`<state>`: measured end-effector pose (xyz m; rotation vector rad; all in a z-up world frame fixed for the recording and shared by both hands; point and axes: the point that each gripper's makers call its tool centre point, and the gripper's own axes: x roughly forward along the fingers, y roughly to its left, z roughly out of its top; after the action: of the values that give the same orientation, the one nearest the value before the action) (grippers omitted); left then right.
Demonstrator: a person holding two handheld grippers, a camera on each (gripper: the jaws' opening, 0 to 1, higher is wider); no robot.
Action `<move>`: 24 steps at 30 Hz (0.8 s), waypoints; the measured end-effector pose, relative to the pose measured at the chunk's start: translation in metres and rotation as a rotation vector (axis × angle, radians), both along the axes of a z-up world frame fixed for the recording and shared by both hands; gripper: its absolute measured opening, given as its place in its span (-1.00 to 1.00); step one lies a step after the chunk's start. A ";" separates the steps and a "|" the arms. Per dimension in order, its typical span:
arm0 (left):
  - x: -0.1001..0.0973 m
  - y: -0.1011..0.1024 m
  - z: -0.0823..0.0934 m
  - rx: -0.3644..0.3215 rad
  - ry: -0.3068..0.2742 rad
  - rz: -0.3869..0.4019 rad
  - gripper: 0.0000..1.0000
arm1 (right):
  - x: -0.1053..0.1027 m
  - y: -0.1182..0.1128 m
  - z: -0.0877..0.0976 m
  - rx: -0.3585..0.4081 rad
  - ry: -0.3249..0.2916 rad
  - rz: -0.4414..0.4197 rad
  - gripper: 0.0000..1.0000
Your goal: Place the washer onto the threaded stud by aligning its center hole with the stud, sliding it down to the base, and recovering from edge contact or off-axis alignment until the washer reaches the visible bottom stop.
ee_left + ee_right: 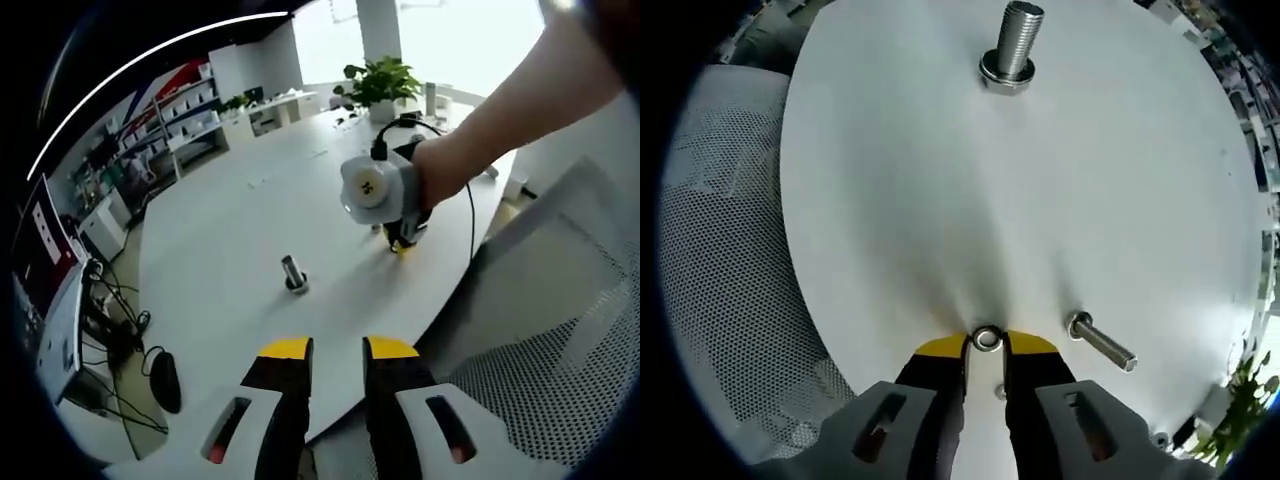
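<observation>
The threaded stud stands upright on its hex base far ahead on the white table. A small steel washer lies flat on the table, pinched between the yellow tips of my right gripper, which is shut on it. In the left gripper view the stud sits mid-table, and a person's hand holds the right gripper tip-down on the table to the stud's right. My left gripper hovers near the table's front edge, jaws slightly apart with nothing between them.
A loose bolt lies just right of the washer. A mesh chair stands beside the table edge, and the chair also appears at the right. A potted plant stands at the table's far end; a mouse lies lower left.
</observation>
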<state>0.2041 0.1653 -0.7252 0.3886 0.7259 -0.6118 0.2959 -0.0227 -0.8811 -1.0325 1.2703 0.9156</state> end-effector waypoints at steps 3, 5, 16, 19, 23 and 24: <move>0.000 0.000 0.000 0.000 0.000 0.001 -0.65 | 0.001 0.000 0.000 0.058 -0.029 -0.021 -0.69; 0.000 0.000 0.001 0.002 -0.003 0.000 -0.65 | 0.000 -0.001 0.002 0.099 -0.045 -0.036 -0.70; 0.000 -0.001 0.000 -0.004 0.000 -0.003 -0.65 | 0.006 -0.010 0.006 0.242 -0.097 -0.166 -0.73; -0.001 -0.001 0.000 0.000 0.002 -0.010 -0.65 | 0.007 -0.012 0.006 0.259 -0.095 -0.195 -0.73; 0.000 -0.001 0.000 -0.005 0.003 -0.004 -0.65 | 0.013 -0.013 0.013 0.288 -0.104 -0.234 -0.73; 0.000 0.000 0.000 -0.005 0.002 -0.004 -0.65 | 0.014 -0.014 0.016 0.297 -0.103 -0.245 -0.73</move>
<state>0.2041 0.1648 -0.7251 0.3848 0.7259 -0.6182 0.3100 -0.0363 -0.8647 -0.6661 1.1071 0.8210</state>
